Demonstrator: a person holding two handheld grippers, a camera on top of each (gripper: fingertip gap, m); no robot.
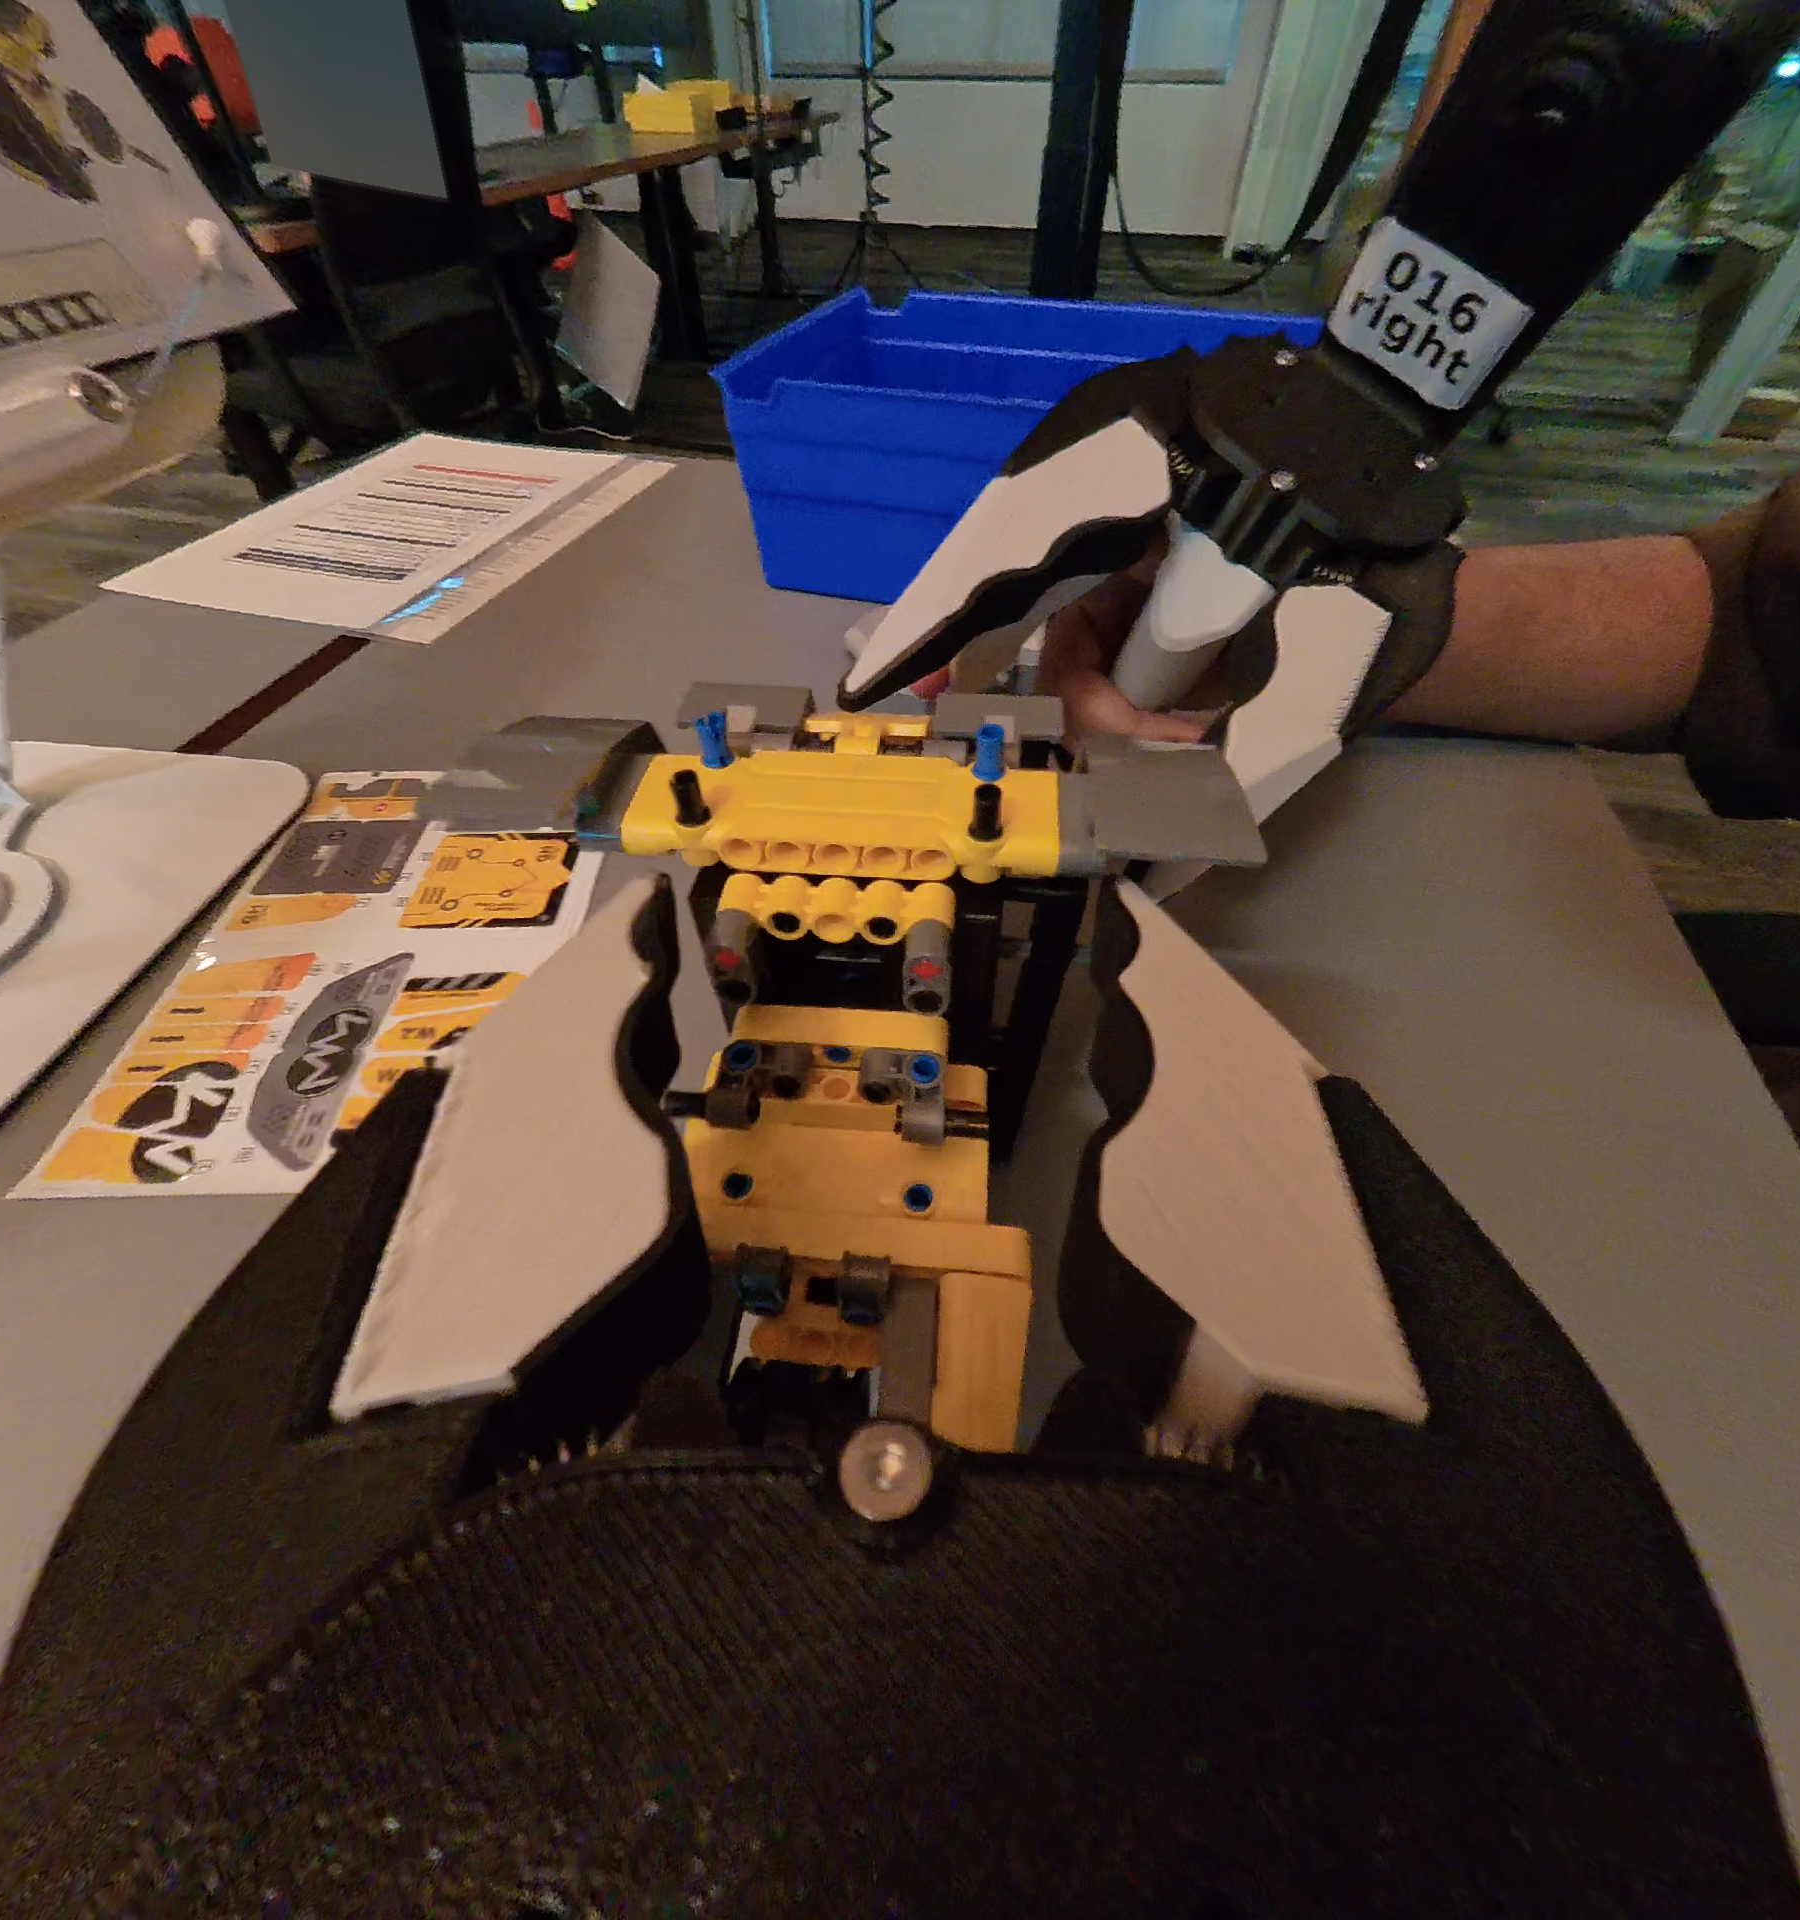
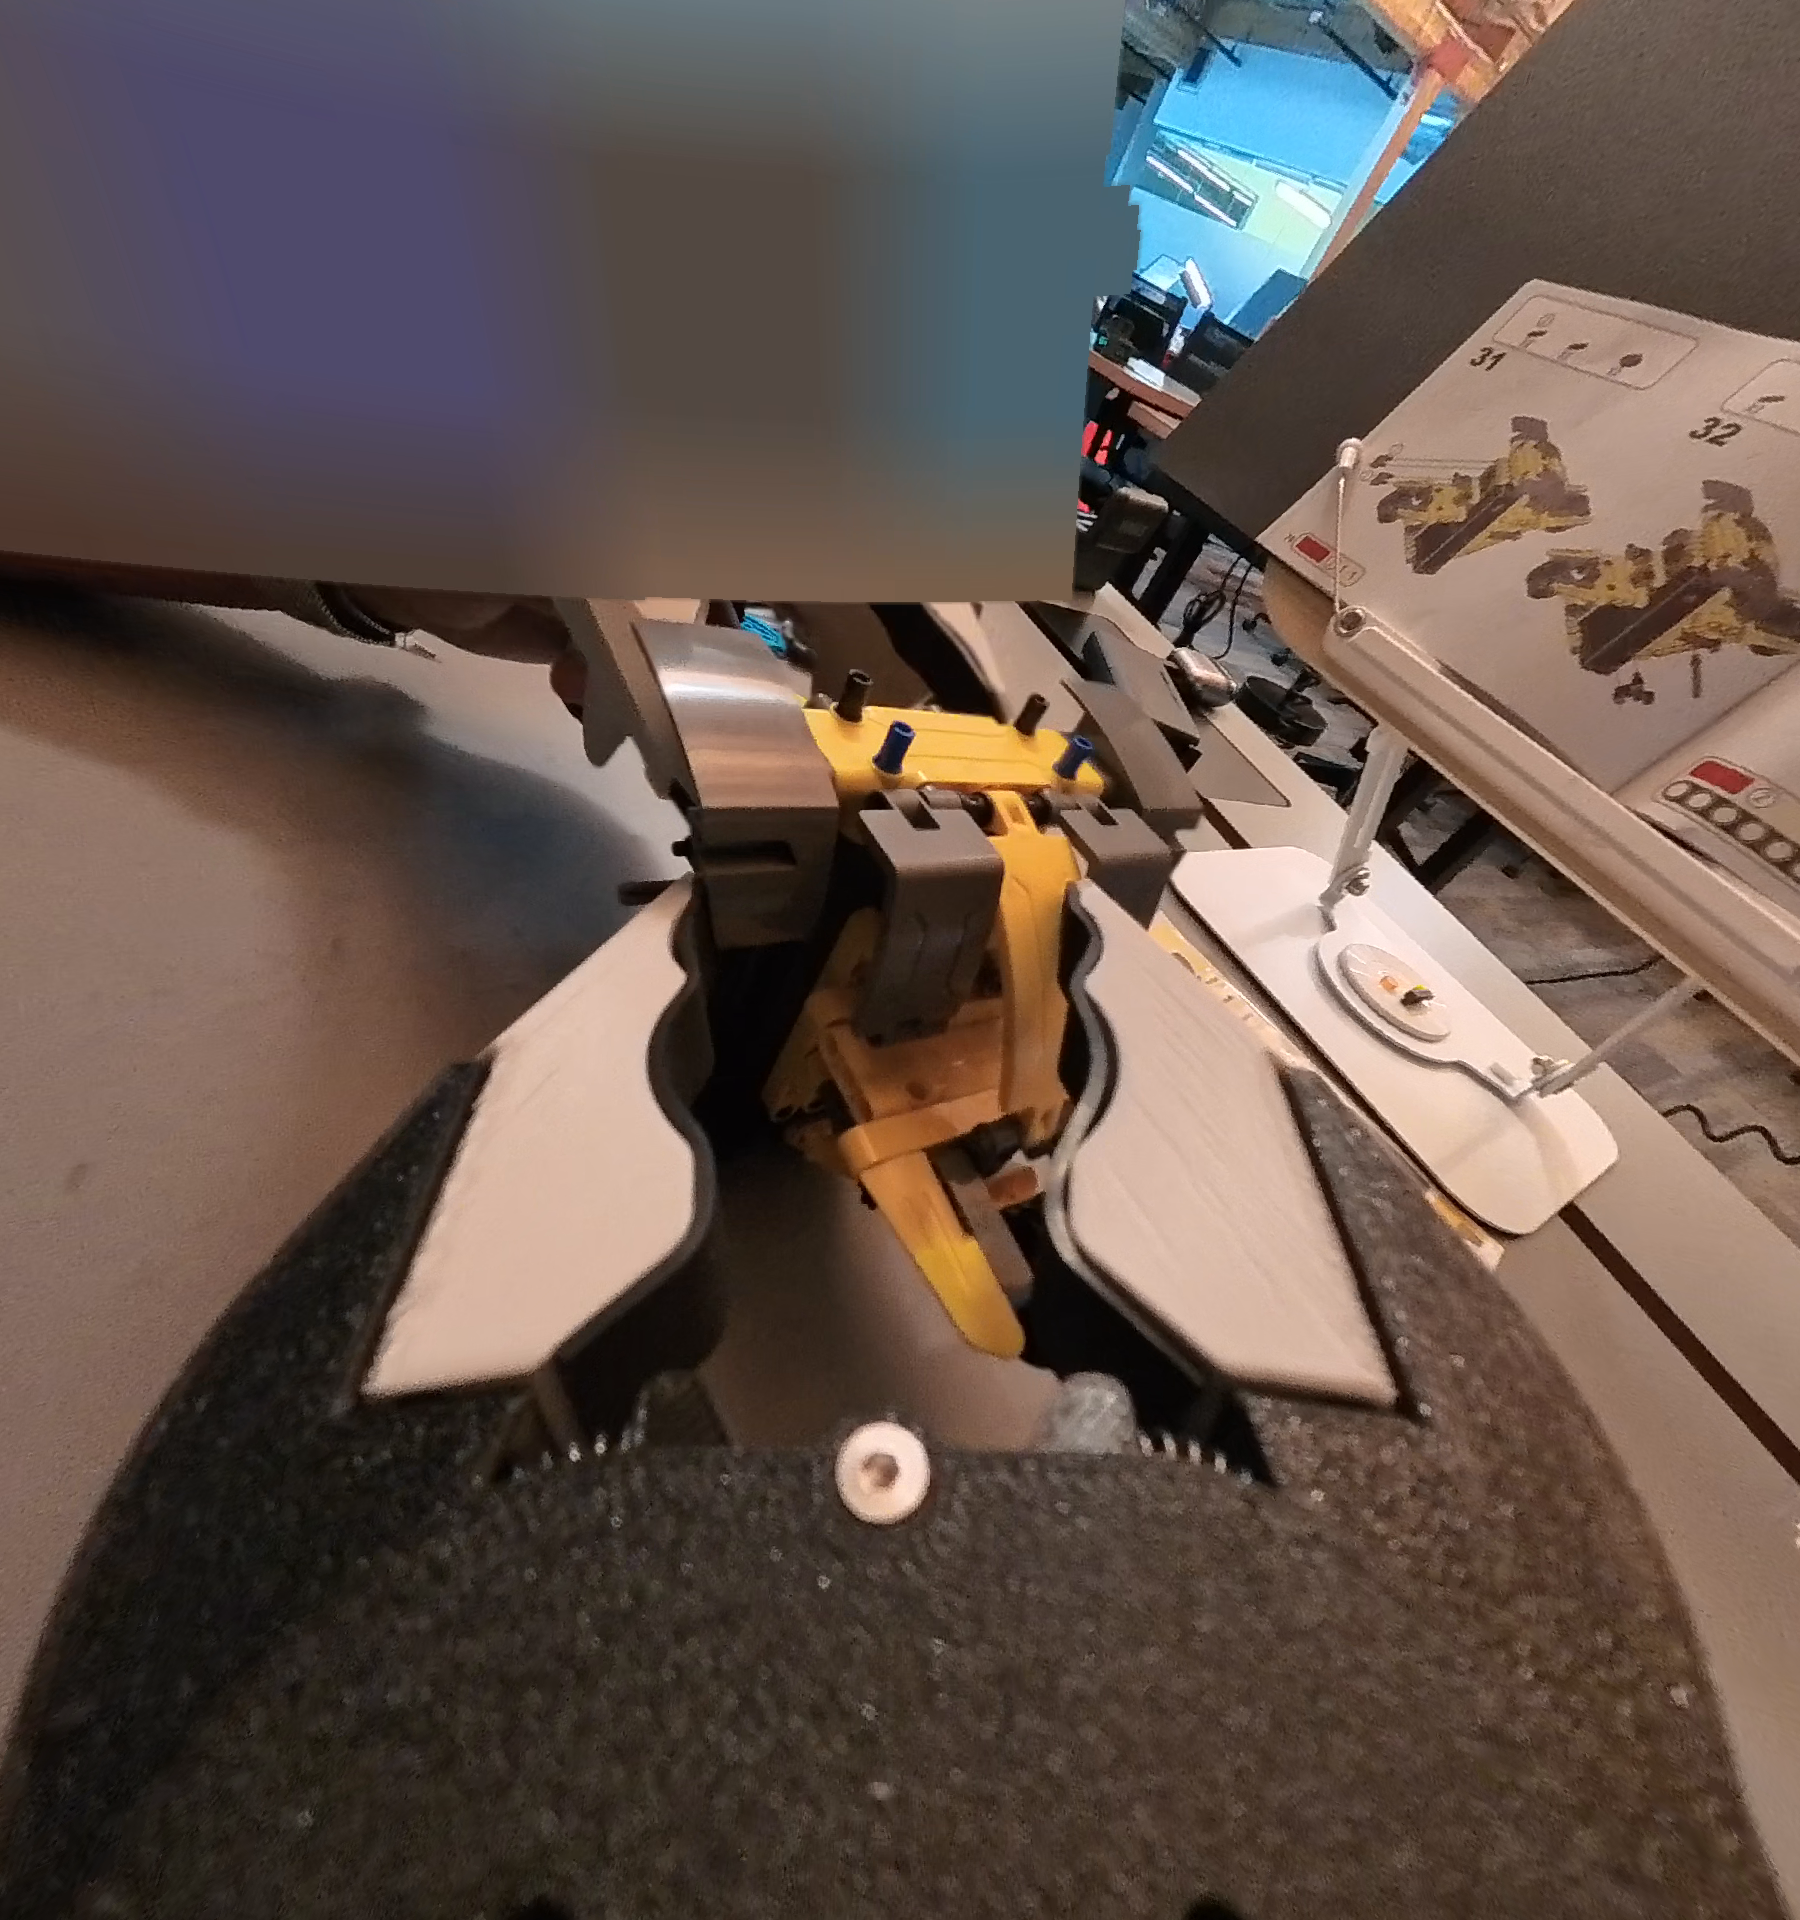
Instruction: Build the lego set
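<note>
A yellow, grey and black brick model (image 1: pixel 834 810) with grey side panels and blue and black pins lies between the fingers of my left gripper (image 1: pixel 891 888). The jaws are closed against its black and yellow body and hold it over the grey table (image 1: pixel 1447 1039). My right gripper (image 1: pixel 1062 727) comes in from the far right, one fingertip over the model's far top edge and the other behind the right grey panel. In the right wrist view the model (image 2: pixel 937 769) sits between the spread fingers of that gripper (image 2: pixel 880 904), with a dark gap on the left side.
A blue bin (image 1: pixel 875 457) stands behind the model. A sticker sheet (image 1: pixel 283 1018) and a printed sheet (image 1: pixel 387 530) lie to the left. An instruction booklet (image 2: pixel 1561 540) rests on a white stand (image 2: pixel 1395 1039). A person's forearm (image 1: pixel 1561 644) reaches in from the right. My left and right fingertips are right by each other.
</note>
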